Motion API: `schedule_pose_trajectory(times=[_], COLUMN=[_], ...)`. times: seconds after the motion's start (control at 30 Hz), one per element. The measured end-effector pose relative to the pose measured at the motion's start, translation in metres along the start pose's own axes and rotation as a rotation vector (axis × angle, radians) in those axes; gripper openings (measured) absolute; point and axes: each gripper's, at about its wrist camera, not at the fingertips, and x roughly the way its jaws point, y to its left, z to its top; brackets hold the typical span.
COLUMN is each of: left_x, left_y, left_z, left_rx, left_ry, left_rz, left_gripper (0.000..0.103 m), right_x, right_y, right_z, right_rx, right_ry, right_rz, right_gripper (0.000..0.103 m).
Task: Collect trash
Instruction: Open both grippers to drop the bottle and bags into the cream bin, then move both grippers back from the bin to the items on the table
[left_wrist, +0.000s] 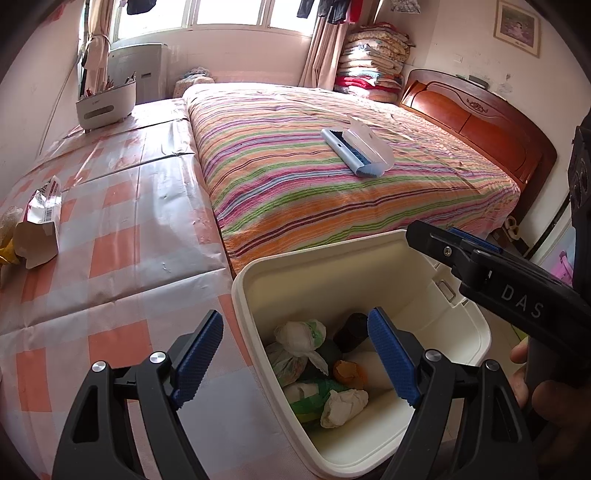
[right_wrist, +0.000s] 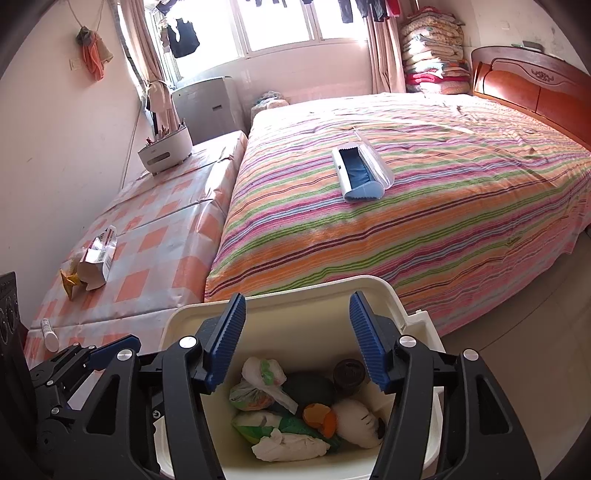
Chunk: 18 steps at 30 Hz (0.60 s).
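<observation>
A white trash bin (left_wrist: 476, 343) (right_wrist: 295, 295) stands at the foot of the bed and holds several pieces of trash: crumpled white tissue (left_wrist: 343, 404) (right_wrist: 288, 448), tied plastic bags (left_wrist: 299, 334) (right_wrist: 264, 373), an orange scrap (right_wrist: 317, 413) and a dark cup (right_wrist: 347, 374). My left gripper (left_wrist: 295, 360) is open and empty, at the bin's left rim. My right gripper (right_wrist: 297, 341) is open and empty, above the bin; it also shows in the left wrist view (left_wrist: 480, 258). A torn paper package (left_wrist: 42, 221) (right_wrist: 98, 258) and a yellow wrapper (right_wrist: 70, 282) lie on the checked side surface.
A striped bed (left_wrist: 332, 184) (right_wrist: 406, 206) carries a blue and white lint brush (left_wrist: 356, 151) (right_wrist: 362, 177). A white desk organizer (left_wrist: 105, 105) (right_wrist: 166, 155) stands far on the checked surface (left_wrist: 122, 229). A small white tube (right_wrist: 50, 334) lies near its front edge. Wooden headboard (left_wrist: 480, 122) at right.
</observation>
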Motion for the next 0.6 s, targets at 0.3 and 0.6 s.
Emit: schedule_pose_trajectory(times=[0.3, 0.6], left_x=[-0.002, -0.008], left_y=[0.011, 0.028], left_z=[0.002, 0.008], left_rx=[-0.026, -0.041], left_ry=[0.006, -0.005], left_rz=[0.007, 0.034], left_gripper=[0.078, 0.078], right_x=[0.004, 0.011], right_y=[0.01, 0.027], right_z=[0.001, 0.005], right_rx=[-0.013, -0.031], right_ry=[0.003, 0.014], right_rz=[0.011, 0.027], right_gripper=[0.061, 0.062])
